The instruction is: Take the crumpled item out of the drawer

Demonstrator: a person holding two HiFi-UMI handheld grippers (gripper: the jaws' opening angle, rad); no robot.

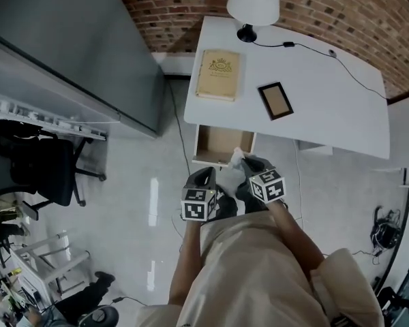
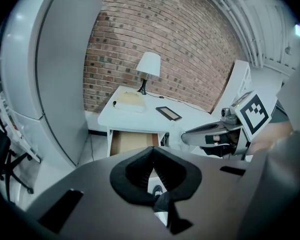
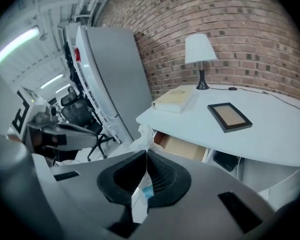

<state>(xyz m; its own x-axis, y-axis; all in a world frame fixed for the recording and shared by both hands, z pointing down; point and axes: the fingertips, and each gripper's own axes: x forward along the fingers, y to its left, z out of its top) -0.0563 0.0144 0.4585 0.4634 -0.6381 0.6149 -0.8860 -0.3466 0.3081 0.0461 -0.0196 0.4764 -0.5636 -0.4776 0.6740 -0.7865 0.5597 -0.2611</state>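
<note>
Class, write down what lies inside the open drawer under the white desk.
In the head view the drawer shows only its bare brown bottom. Its near right corner is covered by the crumpled white item pinched in the right tongs, so that corner cannot be checked.

Bright even light, fisheye-warped dark corners.

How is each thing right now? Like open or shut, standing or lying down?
drawer: pulled open.
crumpled item: out of the drawer, pinched in the right gripper.
right gripper: shut on the crumpled item.
left gripper: shut, holding nothing.
book: closed, lying flat on the table.
picture frame: lying flat, face up.
lamp: standing upright; can't tell if it's lit.
</note>
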